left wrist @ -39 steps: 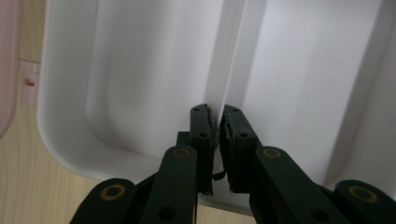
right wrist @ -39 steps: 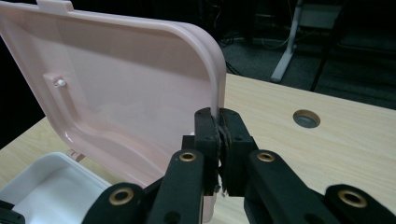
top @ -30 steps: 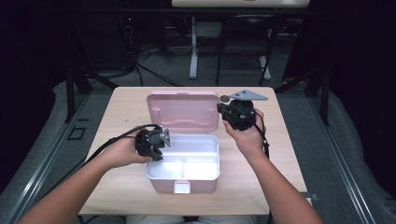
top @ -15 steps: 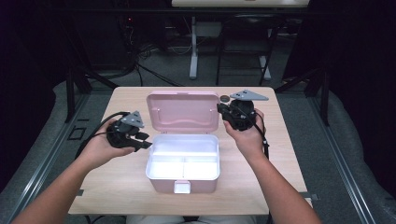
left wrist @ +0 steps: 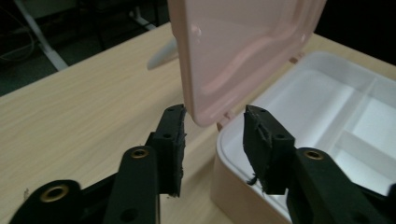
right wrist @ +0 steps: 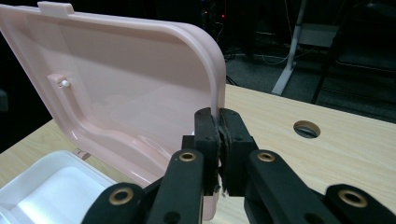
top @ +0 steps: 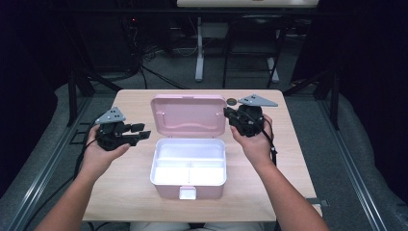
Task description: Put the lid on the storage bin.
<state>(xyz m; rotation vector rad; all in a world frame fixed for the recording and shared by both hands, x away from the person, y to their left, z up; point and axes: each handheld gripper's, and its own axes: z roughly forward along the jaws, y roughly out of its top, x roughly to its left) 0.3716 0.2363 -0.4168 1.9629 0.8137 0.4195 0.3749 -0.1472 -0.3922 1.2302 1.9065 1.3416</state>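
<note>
Right gripper (top: 230, 117) at open lid (top: 188, 115); left gripper (top: 138, 133) apart.

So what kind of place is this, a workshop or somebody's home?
Probably a lab or recording studio: a plain wooden table under dark surroundings, loose cables on the floor behind, and a person working a pink box with handheld grippers.

The place looked like a lab or a recording room, not a home. A small wooden table (top: 288, 144) with a cable hole (top: 231, 101) stood alone on grey carpet (top: 356, 144). Around it were dark curtains, black metal frames (top: 77, 86), loose cables (top: 144, 72) on the floor and a white desk leg (top: 198, 48).
</note>
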